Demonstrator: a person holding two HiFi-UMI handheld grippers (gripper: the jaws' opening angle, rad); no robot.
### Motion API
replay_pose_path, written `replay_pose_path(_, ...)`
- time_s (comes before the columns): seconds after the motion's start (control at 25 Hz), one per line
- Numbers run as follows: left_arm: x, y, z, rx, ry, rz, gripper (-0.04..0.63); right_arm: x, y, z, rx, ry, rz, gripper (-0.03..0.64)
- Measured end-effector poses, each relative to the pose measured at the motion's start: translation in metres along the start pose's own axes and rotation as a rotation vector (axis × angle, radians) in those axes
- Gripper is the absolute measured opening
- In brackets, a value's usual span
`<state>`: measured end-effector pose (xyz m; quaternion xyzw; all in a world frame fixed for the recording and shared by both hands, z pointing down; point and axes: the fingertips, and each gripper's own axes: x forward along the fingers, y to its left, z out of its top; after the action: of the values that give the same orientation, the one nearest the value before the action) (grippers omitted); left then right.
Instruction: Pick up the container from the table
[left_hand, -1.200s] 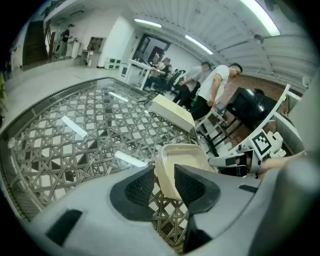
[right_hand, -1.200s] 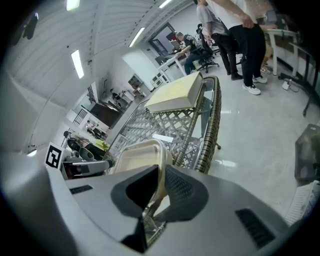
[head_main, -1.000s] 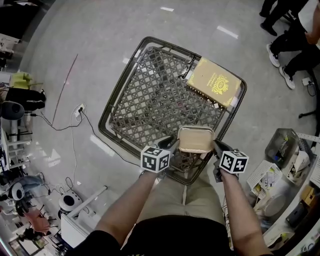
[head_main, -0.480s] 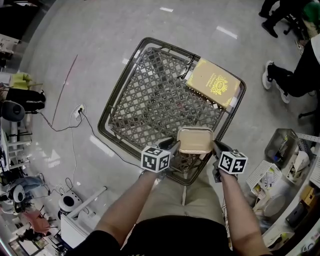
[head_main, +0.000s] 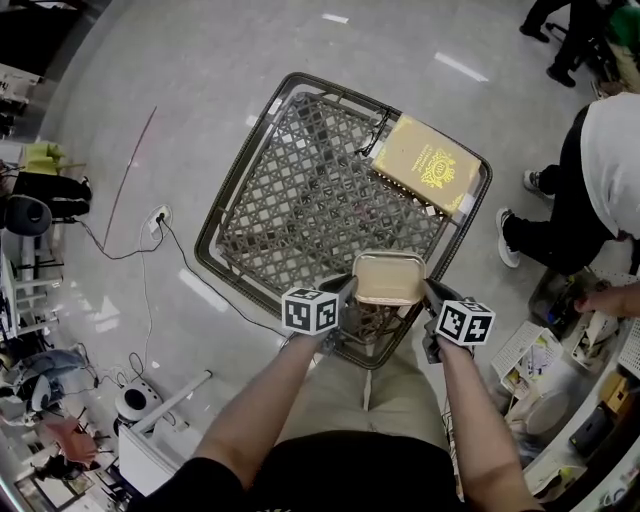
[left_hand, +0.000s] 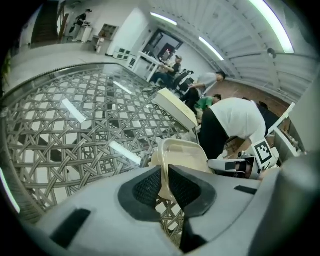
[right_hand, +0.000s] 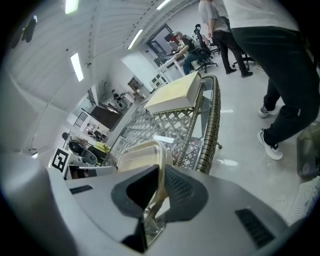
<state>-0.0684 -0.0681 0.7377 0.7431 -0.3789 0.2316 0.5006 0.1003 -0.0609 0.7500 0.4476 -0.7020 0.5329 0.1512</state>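
A tan, shallow plastic container (head_main: 390, 278) is at the near edge of the wicker, glass-topped table (head_main: 215, 240), held between both grippers. My left gripper (head_main: 348, 292) is at its left edge. In the left gripper view the jaws are closing, and the left gripper (left_hand: 165, 180) has its dark pads on the rim of the container (left_hand: 182, 152). My right gripper (head_main: 430, 295) holds the right edge. In the right gripper view the right gripper (right_hand: 161, 182) is shut on the rim of the container (right_hand: 142, 155).
A gold patterned box (head_main: 425, 165) lies on the table's far right corner. A person in a white top (head_main: 610, 150) stands close on the right. A power cable (head_main: 150, 225) runs over the floor at left. Cluttered shelves (head_main: 570, 340) stand at lower right.
My left gripper has shifted slightly toward the container's left edge. The right gripper and the container have stayed put. A person in a white top has stepped in at the right.
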Motion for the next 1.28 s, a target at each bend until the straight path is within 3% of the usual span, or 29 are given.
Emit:
replay_pose_path(0.12, 0.002, 0.001, 0.002, -0.049, -0.015, -0.003, 0.037, 0.001, 0.000, 0.000, 0.006, 0.006, 0.012, 0.038)
replay_pose_path(0.52, -0.010, -0.011, -0.001, 0.022, -0.008, 0.001, 0.031, -0.013, 0.007, -0.010, -0.014, 0.024, 0.018, 0.035)
replay_pose_path(0.84, -0.046, -0.037, 0.015, 0.061, -0.102, -0.036, 0.031, -0.040, 0.035, 0.008, -0.119, -0.011, 0.057, 0.034)
replay_pose_path(1.28, -0.101, -0.075, 0.050, 0.150, -0.225, -0.027, 0.031, -0.092, 0.090, 0.045, -0.212, -0.093, 0.107, 0.032)
